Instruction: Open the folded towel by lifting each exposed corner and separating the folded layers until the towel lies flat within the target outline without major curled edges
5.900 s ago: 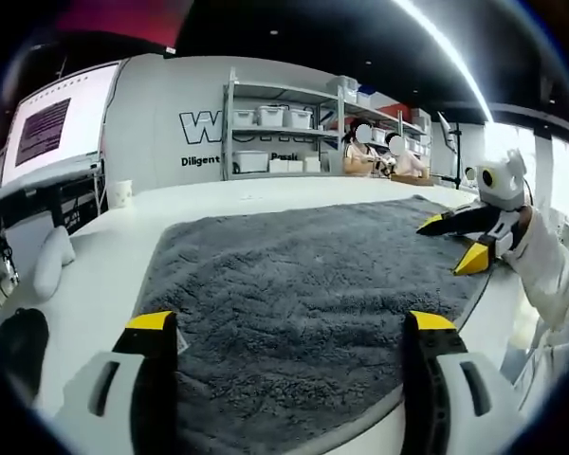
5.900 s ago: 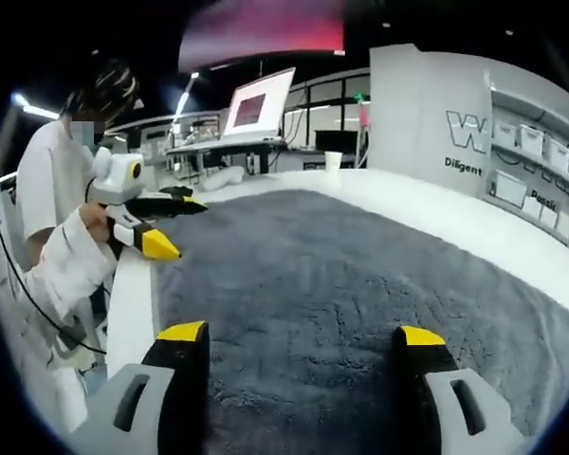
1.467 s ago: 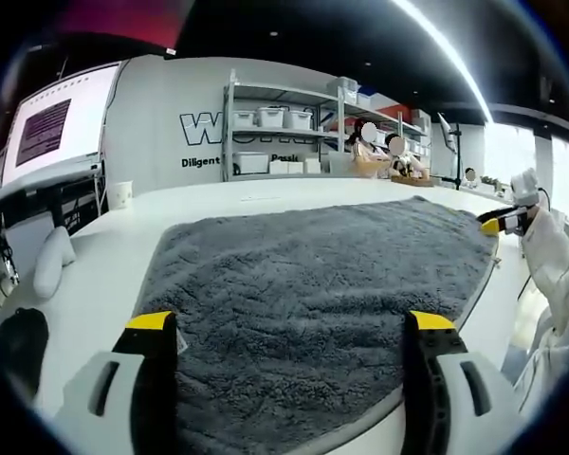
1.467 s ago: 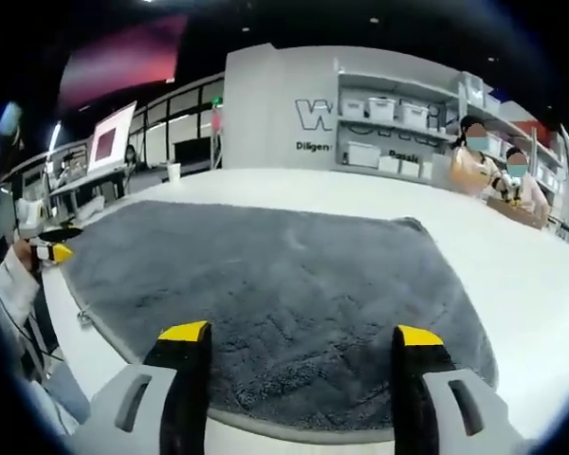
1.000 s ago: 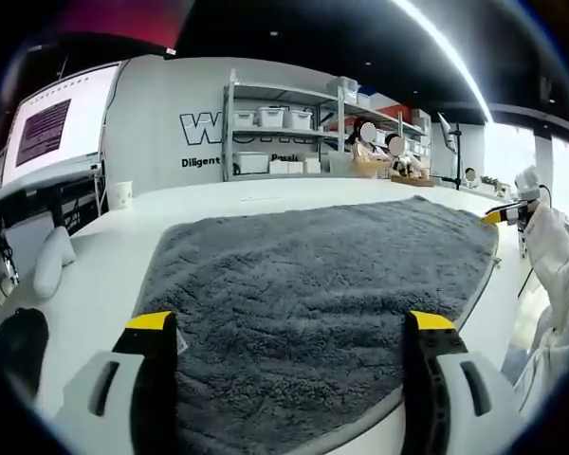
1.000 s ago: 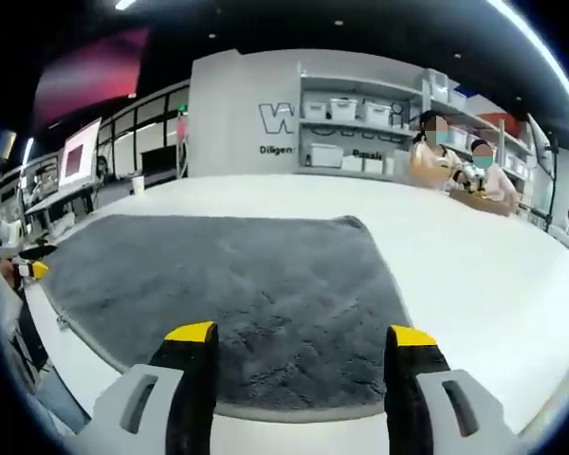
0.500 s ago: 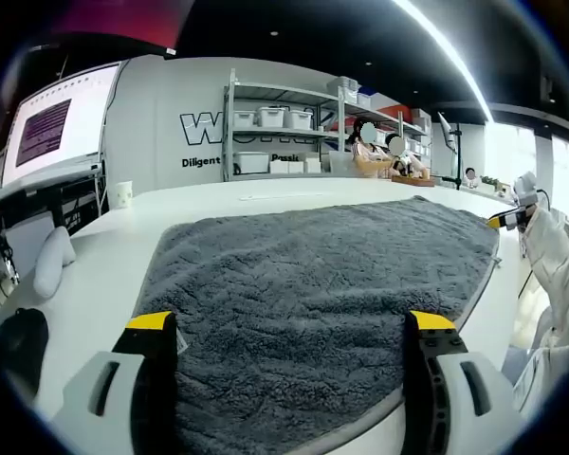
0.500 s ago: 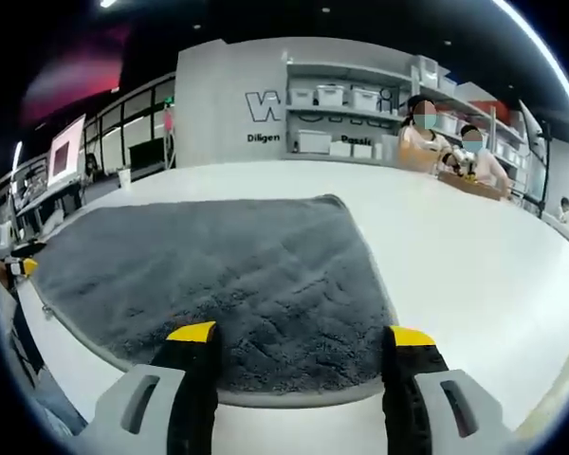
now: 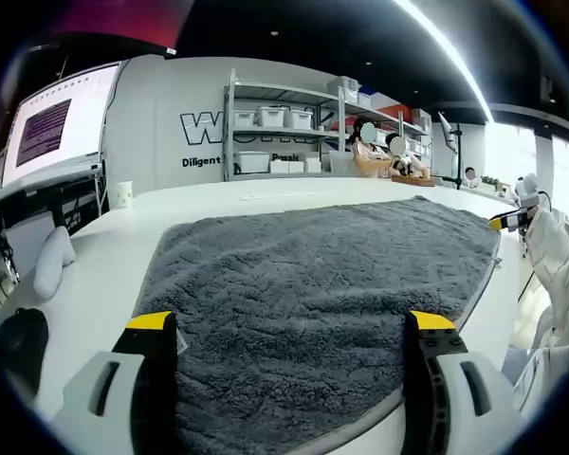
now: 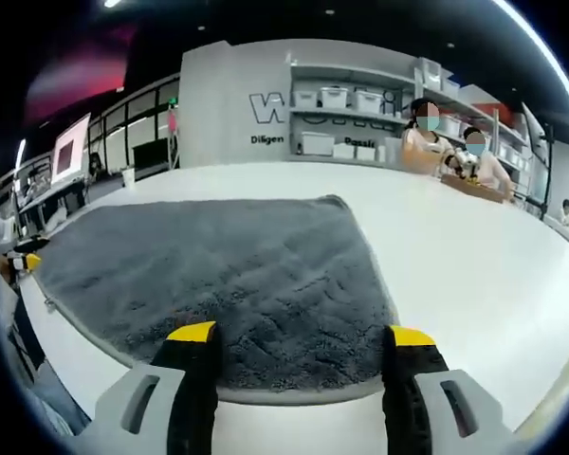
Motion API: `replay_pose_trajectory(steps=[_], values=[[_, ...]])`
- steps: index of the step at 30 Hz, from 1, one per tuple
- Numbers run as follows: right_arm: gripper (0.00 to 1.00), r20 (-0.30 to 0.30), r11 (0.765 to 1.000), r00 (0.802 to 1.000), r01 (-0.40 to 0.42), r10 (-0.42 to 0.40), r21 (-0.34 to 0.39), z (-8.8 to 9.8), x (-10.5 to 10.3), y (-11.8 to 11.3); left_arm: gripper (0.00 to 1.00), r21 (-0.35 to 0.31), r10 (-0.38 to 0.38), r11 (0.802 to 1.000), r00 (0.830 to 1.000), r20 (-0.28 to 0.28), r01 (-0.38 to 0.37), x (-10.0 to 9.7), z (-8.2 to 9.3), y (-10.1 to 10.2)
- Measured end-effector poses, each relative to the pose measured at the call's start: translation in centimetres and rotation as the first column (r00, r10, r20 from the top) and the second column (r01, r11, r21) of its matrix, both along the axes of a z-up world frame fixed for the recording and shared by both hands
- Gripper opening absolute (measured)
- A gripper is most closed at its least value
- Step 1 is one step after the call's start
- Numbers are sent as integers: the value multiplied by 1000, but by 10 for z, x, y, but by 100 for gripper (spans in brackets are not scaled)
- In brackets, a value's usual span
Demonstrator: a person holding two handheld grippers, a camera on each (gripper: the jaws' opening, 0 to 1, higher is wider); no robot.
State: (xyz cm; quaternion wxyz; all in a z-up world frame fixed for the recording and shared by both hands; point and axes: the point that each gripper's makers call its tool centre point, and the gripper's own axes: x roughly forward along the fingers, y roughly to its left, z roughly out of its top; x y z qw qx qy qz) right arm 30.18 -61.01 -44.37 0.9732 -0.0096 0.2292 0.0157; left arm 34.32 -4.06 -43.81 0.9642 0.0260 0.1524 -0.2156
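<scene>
A dark grey fluffy towel [image 9: 313, 275] lies spread flat on a white table [image 9: 95, 275]. In the left gripper view my left gripper [image 9: 289, 327] stands open over the towel's near edge, nothing between its yellow-tipped fingers [image 9: 152, 322]. At the far right of that view the right gripper [image 9: 512, 216] shows small, held by a white-sleeved arm beyond the towel's corner. In the right gripper view the towel [image 10: 218, 270] stretches away to the left, and my right gripper [image 10: 299, 336] is open just above its near edge. The left gripper's yellow tip [image 10: 27, 262] peeks in at the far left.
White table [image 10: 474, 256] extends right of the towel. A paper cup [image 9: 119, 194] and a white roll [image 9: 52, 261] sit at the left. Shelves with bins [image 9: 275, 133] and seated people [image 10: 446, 137] stand at the back. A monitor [image 9: 52, 128] is at upper left.
The right gripper has swung from over the towel's middle to its right edge across the earlier frames; in the last half second almost nothing moved. The left gripper has stayed put.
</scene>
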Motion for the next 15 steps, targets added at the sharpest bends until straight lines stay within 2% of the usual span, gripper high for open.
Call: replay_pose_trajectory(steps=[15], values=[[67,10,1000,1000,-9,9,4,1,-8,-1,98,-1,-4,1000,1000,-5,4,0,1,0]])
